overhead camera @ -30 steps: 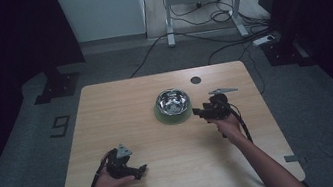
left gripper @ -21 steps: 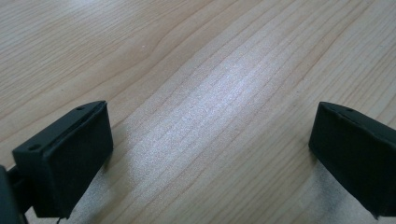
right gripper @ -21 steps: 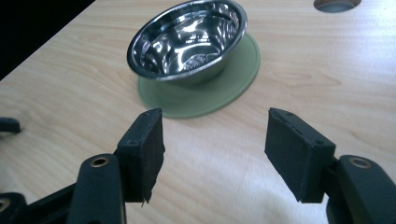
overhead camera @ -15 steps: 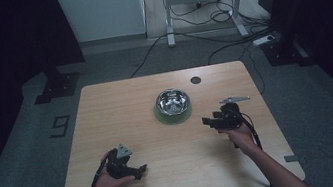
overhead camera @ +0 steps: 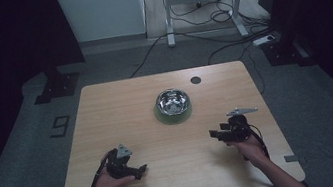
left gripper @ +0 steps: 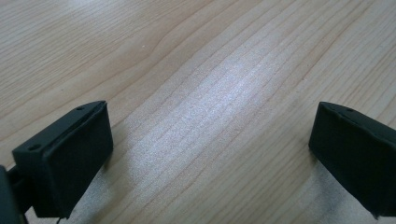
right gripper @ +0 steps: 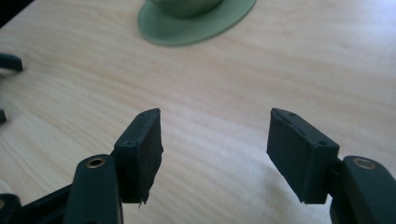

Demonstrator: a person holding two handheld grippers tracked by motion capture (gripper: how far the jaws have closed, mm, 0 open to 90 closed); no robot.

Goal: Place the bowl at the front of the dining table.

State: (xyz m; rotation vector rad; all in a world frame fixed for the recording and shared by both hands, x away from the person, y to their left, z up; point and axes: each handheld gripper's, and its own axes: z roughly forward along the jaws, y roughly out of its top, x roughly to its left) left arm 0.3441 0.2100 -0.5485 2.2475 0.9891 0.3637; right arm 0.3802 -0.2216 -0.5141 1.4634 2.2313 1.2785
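R gripper (overhead camera: 214, 133): pulled back from bowl (overhead camera: 173, 104) toward table edge, jaws apart, empty. L gripper (overhead camera: 141, 169): resting, spread, empty.

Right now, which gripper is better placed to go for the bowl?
Right. The right gripper sits nearer the bowl, fingers open, with the bowl's green base ahead of it. The left gripper is farther off, facing bare table.

Wooden table (overhead camera: 121, 105), steel bowl (overhead camera: 172, 103) on it
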